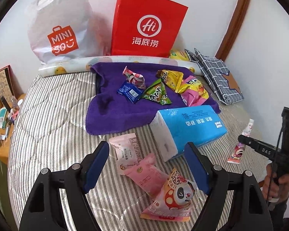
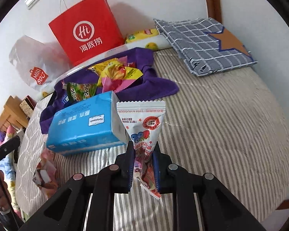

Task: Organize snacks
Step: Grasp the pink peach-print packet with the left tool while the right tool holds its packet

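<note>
left gripper [image 1: 147,165]: fingers spread wide, empty, above pink snack packets [image 1: 144,181] on striped bed [image 1: 48,115] | right gripper [image 2: 143,165]: fingers clamped on white triangular fruit-print snack pouch [image 2: 144,123], blue tissue pack [image 2: 82,127] at 10 o'clock

white bag [image 1: 61,25]: MINISO | red bag [image 1: 147,23]: Hi 海底捞 | pouch [image 2: 142,123]: I AM A HUGGER

Beyond the fingers, a red paper bag [image 1: 148,25] and a white plastic bag [image 1: 61,23] lean on the wall; a checked cloth [image 2: 204,44] lies far right on the striped bed [image 2: 221,125].
</note>
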Available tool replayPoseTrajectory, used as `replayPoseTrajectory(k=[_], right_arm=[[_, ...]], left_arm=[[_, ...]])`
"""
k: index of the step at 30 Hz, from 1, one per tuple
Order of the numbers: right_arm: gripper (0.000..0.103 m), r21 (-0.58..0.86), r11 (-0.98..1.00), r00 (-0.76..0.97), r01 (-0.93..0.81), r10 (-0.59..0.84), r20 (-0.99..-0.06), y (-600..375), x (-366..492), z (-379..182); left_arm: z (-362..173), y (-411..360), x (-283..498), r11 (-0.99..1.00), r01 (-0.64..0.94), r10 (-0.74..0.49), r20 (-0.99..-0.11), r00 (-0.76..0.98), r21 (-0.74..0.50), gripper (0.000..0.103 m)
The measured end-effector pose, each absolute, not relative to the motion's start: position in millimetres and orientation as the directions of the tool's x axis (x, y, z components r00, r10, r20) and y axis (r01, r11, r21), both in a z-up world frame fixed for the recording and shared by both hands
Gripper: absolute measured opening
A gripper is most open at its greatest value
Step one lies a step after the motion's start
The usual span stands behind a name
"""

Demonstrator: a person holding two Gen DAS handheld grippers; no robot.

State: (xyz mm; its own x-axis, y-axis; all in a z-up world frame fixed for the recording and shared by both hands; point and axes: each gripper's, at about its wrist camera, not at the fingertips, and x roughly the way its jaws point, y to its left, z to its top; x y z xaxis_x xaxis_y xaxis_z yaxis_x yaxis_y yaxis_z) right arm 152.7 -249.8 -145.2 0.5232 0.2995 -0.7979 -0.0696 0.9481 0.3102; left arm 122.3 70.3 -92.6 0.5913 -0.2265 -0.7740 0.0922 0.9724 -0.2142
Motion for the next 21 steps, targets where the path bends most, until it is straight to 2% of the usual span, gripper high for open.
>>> replayPoseTrajectory(k=[7, 10, 12, 14, 21], right_arm=[[0.021, 0.352, 0.931, 0.516, -0.097, 0.350, -0.782, -245.6, 174.3, -168.8], [0.028, 0.366, 0.927, 0.514, -0.085, 0.355, -0.781, -252.9, 172.3, -169.8], [0.040, 0.381, 0.921, 0.529, -0.083, 0.365, -0.766, -259.8, 166.6, -167.5], [0.048, 0.378, 0.922, 0.548, -0.085, 0.360, -0.755, -263.8, 161.3, -164.7], [0.048, 0.340, 0.933, 0.535, -0.116, 0.347, -0.770, -253.9, 162.3, -175.0]], left_arm=[[-95.4, 72.0, 125.9, 0.975, 0.066, -0.211, -0.785, 0.583, -0.213, 0.080], [-96.0, 75.4, 127.4, 0.973, 0.047, -0.210, -0.787, 0.580, -0.226, 0.080], [-94.9, 77.3, 128.5, 0.974, 0.031, -0.198, -0.785, 0.586, -0.222, 0.080], [-93.6, 78.6, 130.4, 0.973, 0.028, -0.202, -0.779, 0.593, -0.231, 0.080], [-95.0, 77.7, 135.7, 0.971, 0.019, -0.205, -0.782, 0.589, -0.239, 0.080]])
